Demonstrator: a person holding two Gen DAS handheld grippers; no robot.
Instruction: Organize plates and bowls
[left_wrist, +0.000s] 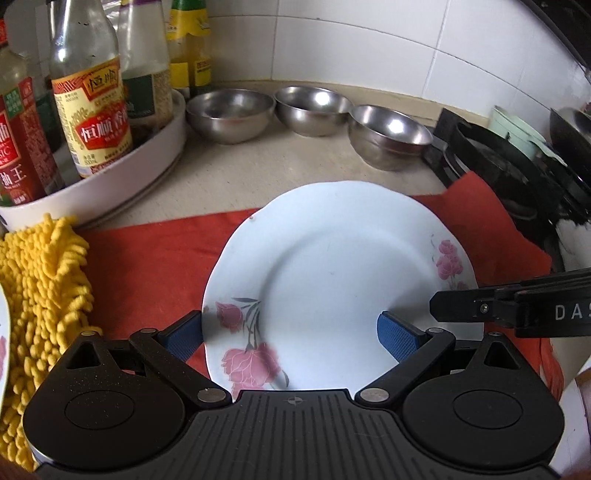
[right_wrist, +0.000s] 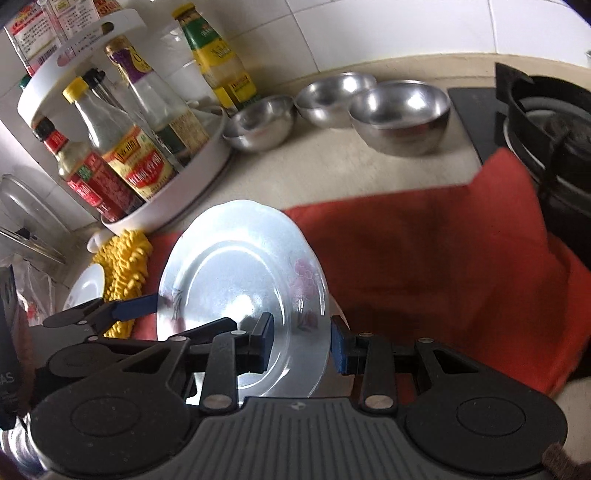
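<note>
- Plate (left_wrist: 332, 266), white with pink flowers, fills the lower middle of my left view, tilted over the red cloth (left_wrist: 155, 266); round, so no long axis.
- Right gripper (right_wrist: 302, 345) is clamped on the plate's rim, lower centre of its view.
- Left gripper (left_wrist: 290, 332) spreads wide, one blue pad either side of the plate's near edge; I cannot tell whether they touch.
- Three steel bowls (left_wrist: 314, 105) stand upright along the tiled wall, upper centre; beige counter (left_wrist: 229, 173); bottle rack (left_wrist: 110, 177) upper left.
</note>
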